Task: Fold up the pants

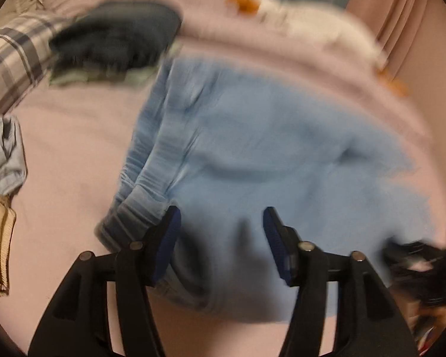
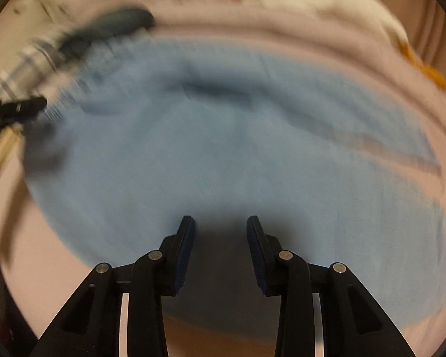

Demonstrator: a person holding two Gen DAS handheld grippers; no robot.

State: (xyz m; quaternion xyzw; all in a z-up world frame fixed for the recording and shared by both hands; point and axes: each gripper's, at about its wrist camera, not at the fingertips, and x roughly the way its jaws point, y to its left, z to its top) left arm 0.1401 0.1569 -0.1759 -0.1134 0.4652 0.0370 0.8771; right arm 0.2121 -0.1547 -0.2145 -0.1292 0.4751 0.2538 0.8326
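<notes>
Left wrist: blue pants (image 1: pixel 267 148) (blurred) under parted tongs (image 1: pixel 221 223)

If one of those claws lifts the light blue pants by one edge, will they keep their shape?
Probably not. The light blue pants lie creased and rumpled on the pink bedsheet, so they would likely droop. The gathered waistband looks thicker, perhaps easier to pinch.

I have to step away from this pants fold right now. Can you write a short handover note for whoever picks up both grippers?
Left gripper: jaws apart, nothing pinched, hovering by the elastic waistband.
Right gripper: jaws apart, empty, above the cloth.
Light blue pants: lying on the pink bedsheet, doubled over, creased in the middle.
Nearby: a dark folded garment and a plaid cloth beyond the waistband.
Done: at least one fold, it seems; the blur hides edge alignment.
Left: smooth out, fold again.
</notes>
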